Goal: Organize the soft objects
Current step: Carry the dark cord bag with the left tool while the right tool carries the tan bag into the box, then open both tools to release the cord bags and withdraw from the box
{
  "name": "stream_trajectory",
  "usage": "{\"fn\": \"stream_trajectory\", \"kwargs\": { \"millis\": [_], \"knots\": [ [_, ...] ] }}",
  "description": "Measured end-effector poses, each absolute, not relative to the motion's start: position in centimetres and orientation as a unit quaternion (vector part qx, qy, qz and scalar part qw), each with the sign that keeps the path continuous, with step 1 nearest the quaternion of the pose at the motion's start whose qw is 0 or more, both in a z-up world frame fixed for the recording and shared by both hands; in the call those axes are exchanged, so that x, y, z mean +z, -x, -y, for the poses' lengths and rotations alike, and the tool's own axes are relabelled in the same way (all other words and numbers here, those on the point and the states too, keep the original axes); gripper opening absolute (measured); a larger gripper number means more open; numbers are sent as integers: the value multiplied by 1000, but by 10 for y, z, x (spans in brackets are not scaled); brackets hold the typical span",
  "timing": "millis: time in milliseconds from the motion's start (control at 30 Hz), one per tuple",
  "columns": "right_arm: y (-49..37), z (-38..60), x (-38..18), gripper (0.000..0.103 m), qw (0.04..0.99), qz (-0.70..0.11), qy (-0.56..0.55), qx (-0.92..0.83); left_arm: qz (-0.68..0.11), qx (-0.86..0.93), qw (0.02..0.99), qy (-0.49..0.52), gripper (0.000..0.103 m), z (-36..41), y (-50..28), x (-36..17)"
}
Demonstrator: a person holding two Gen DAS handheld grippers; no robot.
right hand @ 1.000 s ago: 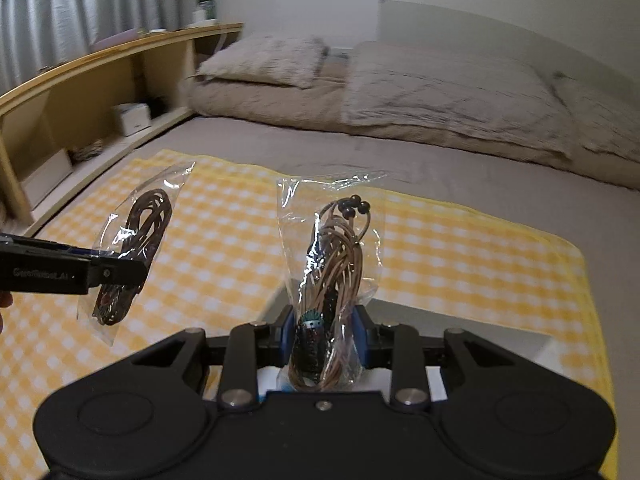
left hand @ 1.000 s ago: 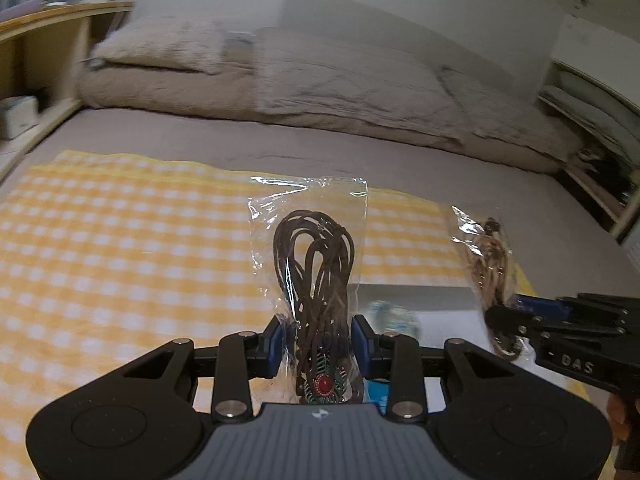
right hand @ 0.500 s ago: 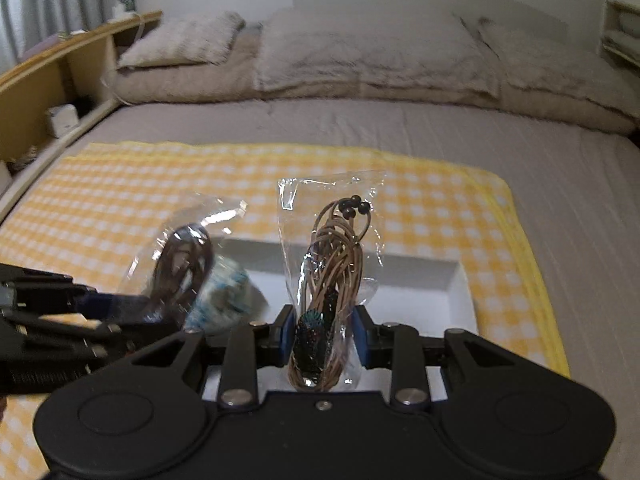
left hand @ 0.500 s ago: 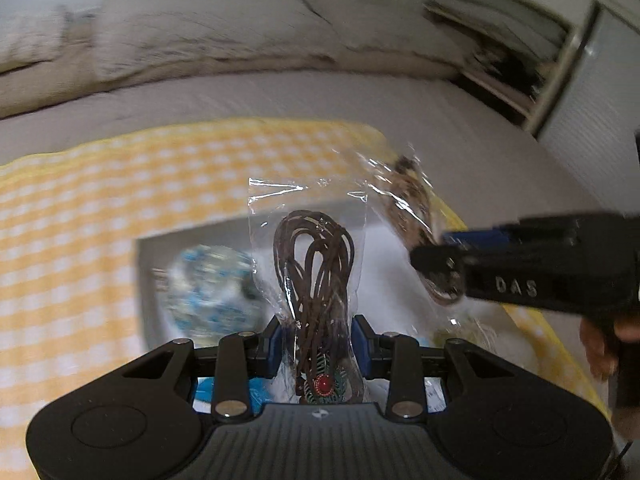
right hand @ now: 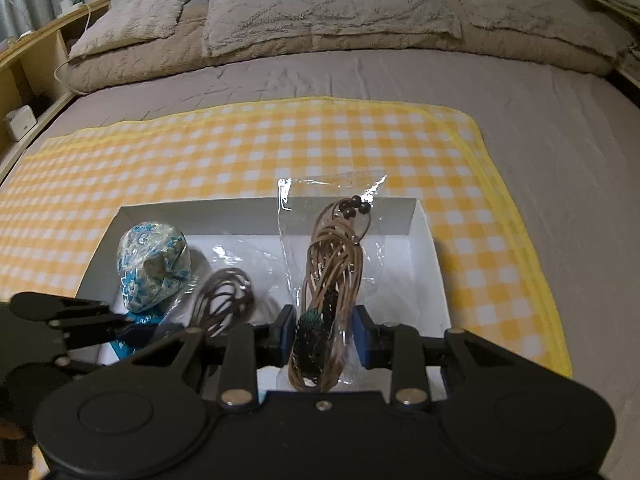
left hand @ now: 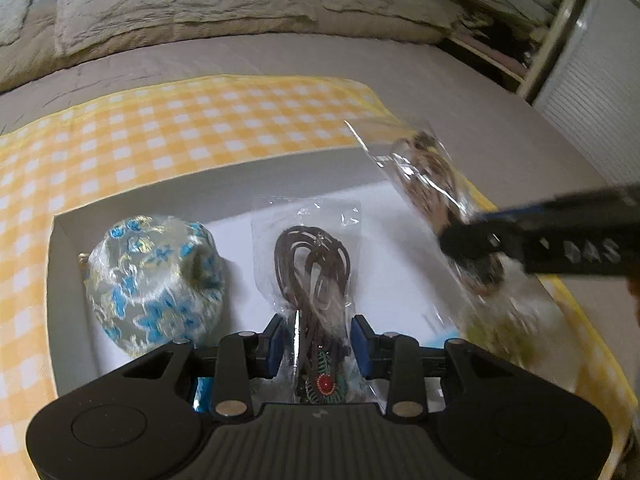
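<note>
Bags of coiled cord hung over a white box [right hand: 424, 236] on a yellow checked cloth [right hand: 280, 140] spread on a bed [right hand: 560, 140]. Left claw [left hand: 319, 346] pinched the dark brown cord bag [left hand: 310, 264]; right claw [right hand: 323, 338] pinched the tan beaded cord bag [right hand: 334, 264]. A blue-flowered fabric pouch [right hand: 152, 266] lay inside the box.

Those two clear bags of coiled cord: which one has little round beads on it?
The bag of light tan cord, gripped by the right gripper: dark beads sit at its top. The left gripper pinches the bag of dark brown cord, where no beads show.
</note>
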State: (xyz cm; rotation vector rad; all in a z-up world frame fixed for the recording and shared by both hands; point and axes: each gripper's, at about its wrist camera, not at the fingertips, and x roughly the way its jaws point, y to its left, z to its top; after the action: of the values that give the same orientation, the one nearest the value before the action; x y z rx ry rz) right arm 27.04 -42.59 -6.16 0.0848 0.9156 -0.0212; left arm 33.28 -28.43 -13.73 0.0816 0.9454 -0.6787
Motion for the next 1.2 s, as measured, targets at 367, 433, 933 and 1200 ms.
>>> {"fn": "stream_trajectory", "kwargs": {
  "millis": [367,433,933,1200],
  "knots": [
    [-283,431,-76,34,885,-448,-126,-16,-438,-296,849,-21,72,273,-347,-136],
    [-285,436,-81,37,883,-442,-156,-19,-442,-300,845,-24,77,272,-345,-135],
    [-279,433,-76,66,879,-449,-155,-36,-437,-303,846,-37,89,266,-323,-107],
    [-262,436,-56,71,890,-432,-142,-34,-418,-293,859,-37,97,254,-306,-80]
  ]
}}
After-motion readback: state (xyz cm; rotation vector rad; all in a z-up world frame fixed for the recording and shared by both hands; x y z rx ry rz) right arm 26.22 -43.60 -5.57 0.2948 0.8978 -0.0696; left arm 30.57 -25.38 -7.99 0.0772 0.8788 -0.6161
